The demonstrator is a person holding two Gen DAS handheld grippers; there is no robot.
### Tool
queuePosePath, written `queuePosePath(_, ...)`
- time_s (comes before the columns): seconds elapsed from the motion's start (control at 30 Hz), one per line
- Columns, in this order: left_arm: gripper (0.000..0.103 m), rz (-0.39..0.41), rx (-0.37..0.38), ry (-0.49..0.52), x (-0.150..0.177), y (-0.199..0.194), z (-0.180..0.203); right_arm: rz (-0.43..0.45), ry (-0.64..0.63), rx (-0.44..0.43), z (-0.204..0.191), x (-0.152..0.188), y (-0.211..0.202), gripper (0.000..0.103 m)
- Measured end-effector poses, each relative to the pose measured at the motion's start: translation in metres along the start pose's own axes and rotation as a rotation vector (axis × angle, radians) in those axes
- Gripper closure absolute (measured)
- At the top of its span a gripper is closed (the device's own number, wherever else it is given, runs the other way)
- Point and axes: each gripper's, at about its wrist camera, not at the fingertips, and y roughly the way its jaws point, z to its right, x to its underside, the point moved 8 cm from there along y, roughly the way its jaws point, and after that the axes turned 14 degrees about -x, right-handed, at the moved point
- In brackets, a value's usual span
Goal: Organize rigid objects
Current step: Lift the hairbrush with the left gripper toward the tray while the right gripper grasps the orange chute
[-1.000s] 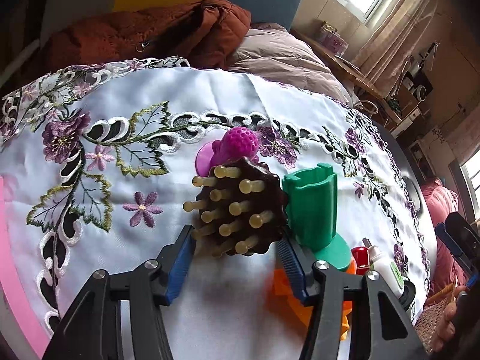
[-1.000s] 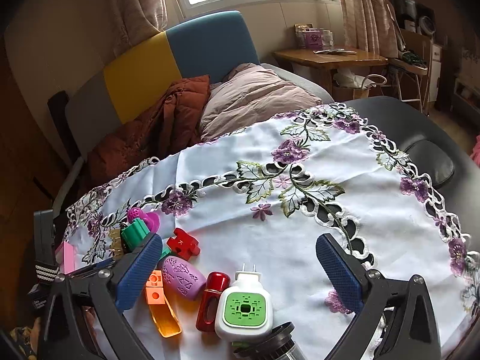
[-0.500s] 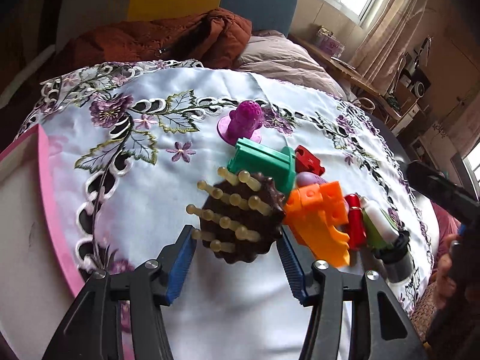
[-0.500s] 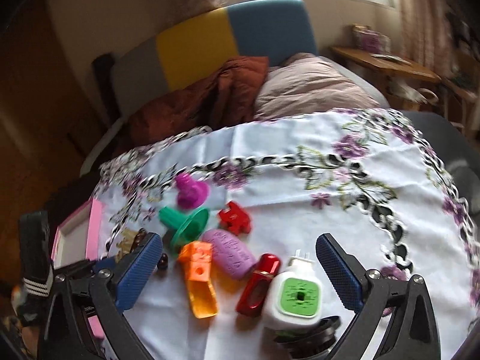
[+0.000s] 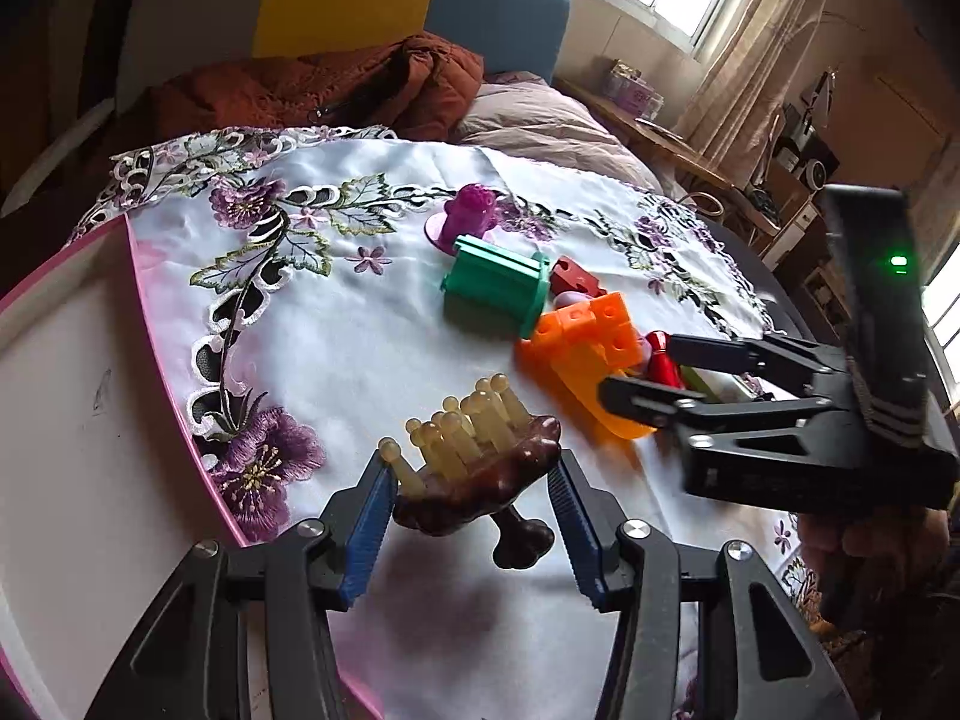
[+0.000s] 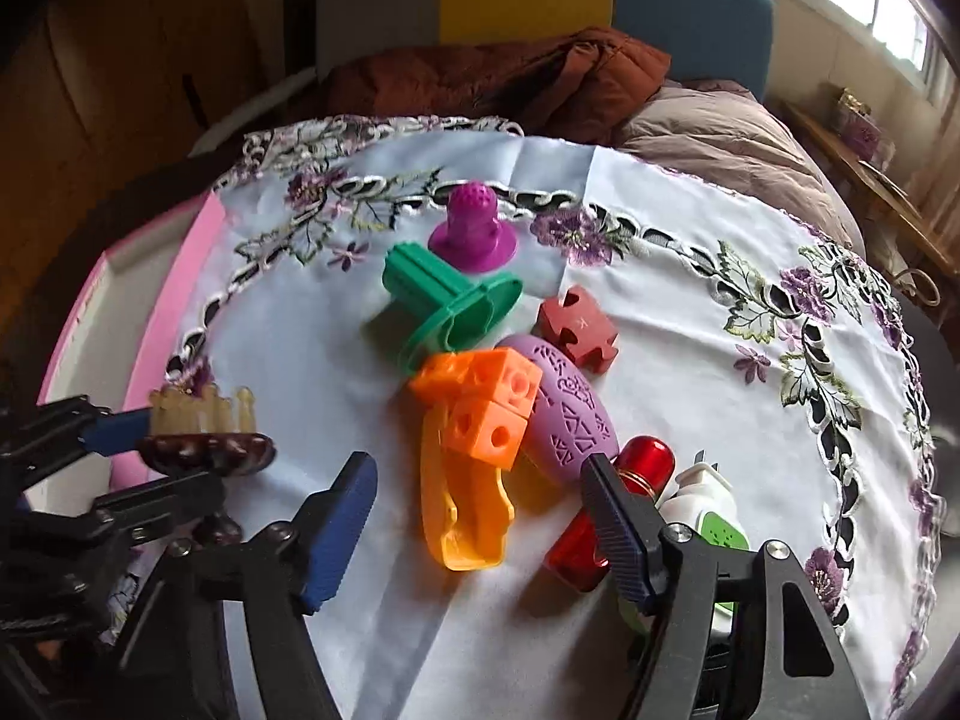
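Left gripper points steeply down, its 2 blue-padded fingers clamped on the dark scalp brush, lifted off the cloth, bristles up; jaws have just been closing a little on it. From the right wrist view the left gripper enters from the left edge, black linkage stacked below it. Right gripper angles down, rolled slightly, jaws about half spread and just been closing, orange block toy between the pads but no contact visible. In the left wrist view the right gripper reaches in from the right, a hand wrapped around its handle.
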Motion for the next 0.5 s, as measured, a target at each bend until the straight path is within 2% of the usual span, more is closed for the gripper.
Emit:
queuePosePath(0.1, 0.05, 0.014, 0.01, -0.007, 0.003, -0.01, -0.001, -0.045, 0.004, -0.017, -0.001, 0.007, 0.008, 0.034)
queuePosePath(0.13, 0.05, 0.017, 0.015, -0.013, 0.004, -0.013, -0.002, -0.059, -0.006, -0.009, -0.002, 0.009, 0.011, 0.041)
queuePosePath(0.17, 0.05, 0.02, 0.019, -0.017, 0.005, -0.015, -0.003, -0.069, -0.017, -0.008, -0.004, 0.011, 0.013, 0.072)
queuePosePath(0.2, 0.05, 0.023, 0.023, -0.022, 0.006, -0.018, -0.004, -0.071, -0.021, -0.022, -0.007, 0.012, 0.013, 0.077)
queuePosePath(0.33, 0.05, 0.037, 0.045, -0.05, 0.008, -0.032, -0.012, -0.068, -0.042, -0.176, -0.032, 0.013, 0.011, 0.077)
queuePosePath(0.5, 0.05, 0.088, 0.048, -0.089, 0.003, -0.057, -0.029, -0.111, -0.058, -0.214, -0.044, 0.021, 0.018, 0.077)
